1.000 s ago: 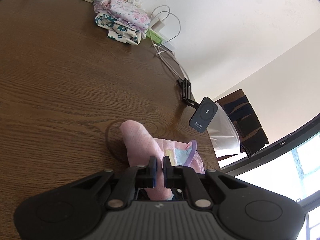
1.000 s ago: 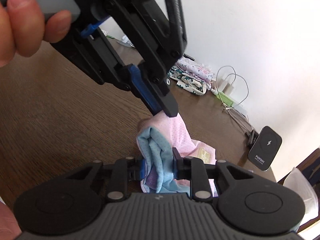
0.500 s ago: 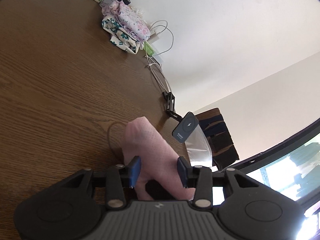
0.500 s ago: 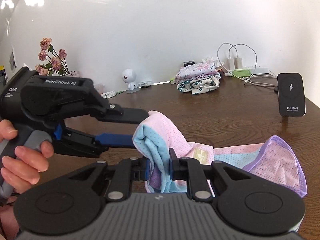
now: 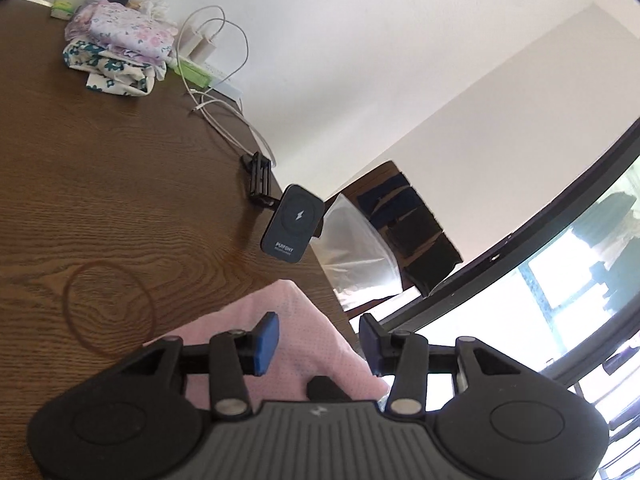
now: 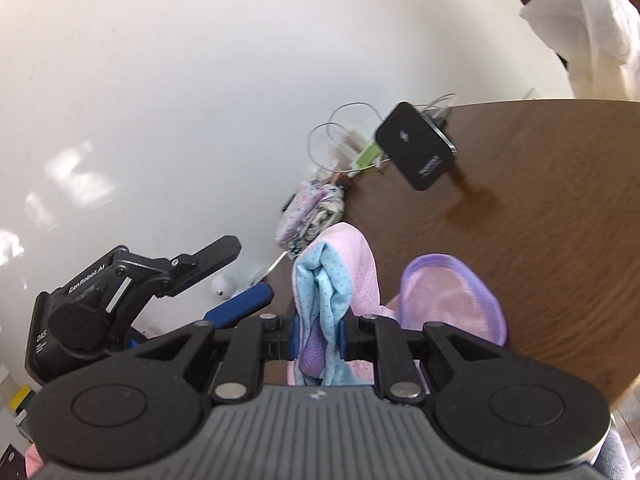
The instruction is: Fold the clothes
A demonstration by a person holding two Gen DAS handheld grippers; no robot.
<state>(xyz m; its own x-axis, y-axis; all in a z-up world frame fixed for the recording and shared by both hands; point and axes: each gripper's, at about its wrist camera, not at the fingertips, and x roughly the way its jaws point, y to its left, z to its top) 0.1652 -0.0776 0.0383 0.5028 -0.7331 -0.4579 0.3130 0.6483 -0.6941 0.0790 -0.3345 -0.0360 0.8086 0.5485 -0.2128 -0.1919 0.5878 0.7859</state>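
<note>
While left wrist shows pink garment (image 5: 288, 320), right wrist shows blue folds pinched

Brown wooden table (image 5: 100, 184) bears folded clothes (image 5: 116, 46), charger stand (image 5: 294, 228).

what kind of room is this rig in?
Probably a home, a living or dining room: a wooden table holds a pile of folded clothes, a phone charger stand and charging cables, beside a big window.

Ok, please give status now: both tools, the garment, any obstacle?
Left tool open, jaws just opened, clear of cloth. Right tool shut on pink and blue garment. Charger stand nearby on table, not blocking.
</note>
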